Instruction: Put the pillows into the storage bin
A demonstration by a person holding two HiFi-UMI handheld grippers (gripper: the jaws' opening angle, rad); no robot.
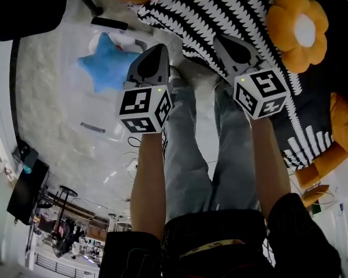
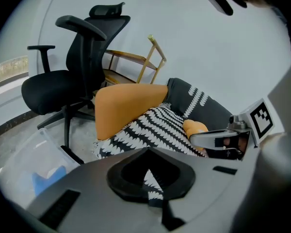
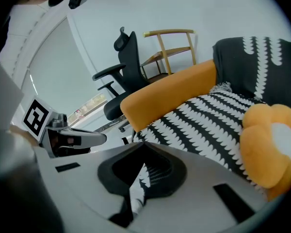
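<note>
Subject of the task at this moment is the black-and-white patterned pillow (image 1: 220, 13). It lies spread ahead of me, and I hold it by its near edge with both tools. Left tongs (image 1: 161, 48) are closed on a fold of the patterned cover, which shows pinched between the jaws in the left gripper view. Right tongs (image 1: 223, 40) are likewise closed on the same cover, further along the same edge.

Handling assessment: I judge the pillow light, soft and floppy. The cover is loose cloth, so a pinch takes the fabric and not the filling. The body will probably sag between the two grips, and I rate slippage as low. A seam or corner is the firmer place to take hold, and two holds well apart should keep it from folding.

Load on top: an orange bolster pillow (image 2: 126, 106) lies across the patterned one, and an orange flower pillow (image 1: 296, 28) rests against it to the right. Both are likely to slide off if the edge is raised.

Container: the clear storage bin (image 2: 56, 152) stands on the floor (image 1: 52, 97), near my left tool and left of it in the head view. It holds a blue star pillow (image 1: 107, 62) and something white beside the star that I cannot identify. Room appears to remain, though I judge the patterned pillow large against the opening, and it may need bunching to go in.

Surroundings: a black office chair (image 2: 72, 81) stands behind the pile
</note>
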